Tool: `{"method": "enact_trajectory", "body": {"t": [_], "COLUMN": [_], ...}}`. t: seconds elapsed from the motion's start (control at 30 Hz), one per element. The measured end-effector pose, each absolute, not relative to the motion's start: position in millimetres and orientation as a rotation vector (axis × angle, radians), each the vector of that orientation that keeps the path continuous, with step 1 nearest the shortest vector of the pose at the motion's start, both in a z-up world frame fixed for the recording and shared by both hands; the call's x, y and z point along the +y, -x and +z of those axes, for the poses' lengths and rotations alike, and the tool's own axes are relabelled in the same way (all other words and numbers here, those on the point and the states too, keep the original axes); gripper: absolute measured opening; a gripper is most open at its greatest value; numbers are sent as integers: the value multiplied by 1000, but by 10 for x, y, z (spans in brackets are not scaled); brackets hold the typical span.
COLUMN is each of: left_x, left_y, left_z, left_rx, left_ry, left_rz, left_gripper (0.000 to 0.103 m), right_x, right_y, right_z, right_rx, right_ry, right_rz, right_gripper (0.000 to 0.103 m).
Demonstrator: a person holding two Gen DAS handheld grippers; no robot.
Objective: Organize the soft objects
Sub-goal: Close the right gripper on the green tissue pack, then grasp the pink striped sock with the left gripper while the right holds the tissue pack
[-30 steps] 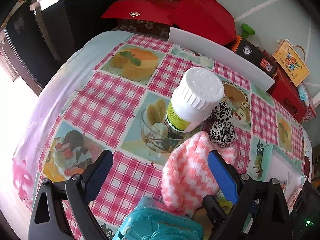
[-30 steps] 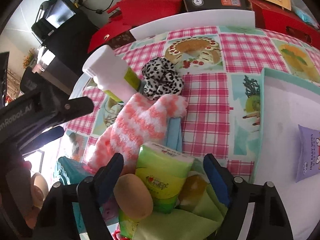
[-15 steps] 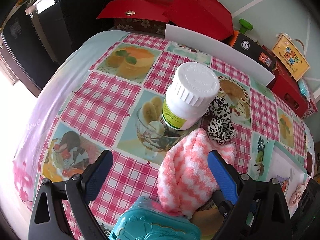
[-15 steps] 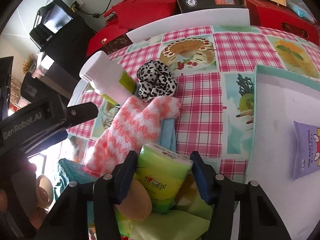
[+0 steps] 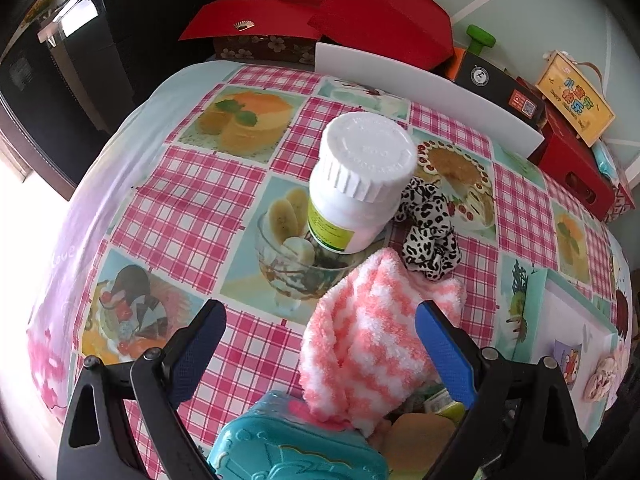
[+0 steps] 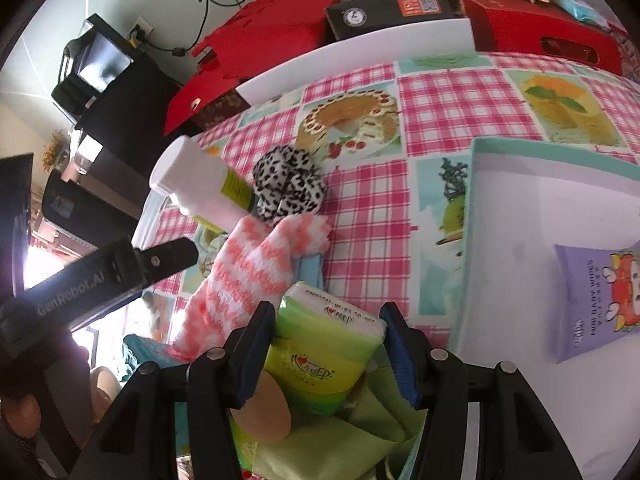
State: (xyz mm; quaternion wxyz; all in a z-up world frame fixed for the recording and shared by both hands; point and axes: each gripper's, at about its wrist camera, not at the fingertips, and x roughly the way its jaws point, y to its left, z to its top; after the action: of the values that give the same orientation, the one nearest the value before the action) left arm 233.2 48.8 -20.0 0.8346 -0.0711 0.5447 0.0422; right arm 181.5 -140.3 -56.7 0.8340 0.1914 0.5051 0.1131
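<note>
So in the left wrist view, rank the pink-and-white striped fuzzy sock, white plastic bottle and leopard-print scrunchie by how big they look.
1. Pink-and-white striped fuzzy sock, though it lies nearest the camera, which inflates it.
2. White plastic bottle, close behind the sock; true order between them is unsure.
3. Leopard-print scrunchie, clearly smallest.

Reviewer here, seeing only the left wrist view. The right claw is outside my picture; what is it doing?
Observer: The right claw is shut on a green tissue pack, with a pad against each side.
Operator: Is anything hidden behind the striped sock on my screen?
Observer: Yes, a light blue item pokes out from under its far end. I cannot tell what it is.
</note>
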Motion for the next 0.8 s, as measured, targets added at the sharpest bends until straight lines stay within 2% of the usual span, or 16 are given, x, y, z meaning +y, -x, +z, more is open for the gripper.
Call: {"method": "enact_trajectory", "body": {"t": [0.43, 0.8], "left_x": [385, 61], "left_y": [-2341, -2387], "left_z": [-216, -332], "left_rx": [1167, 1212], "left_ry": [115, -31], "left_rz": [68, 32], "left_gripper": [95, 95], "right_x": [-1766, -2112], "right_y": [-1801, -1708], "right_z": [-382, -101], "right_rx": [1012, 922], "right_ry": [-470, -514], "right_rz": [180, 135], "right_gripper": [56, 56]}}
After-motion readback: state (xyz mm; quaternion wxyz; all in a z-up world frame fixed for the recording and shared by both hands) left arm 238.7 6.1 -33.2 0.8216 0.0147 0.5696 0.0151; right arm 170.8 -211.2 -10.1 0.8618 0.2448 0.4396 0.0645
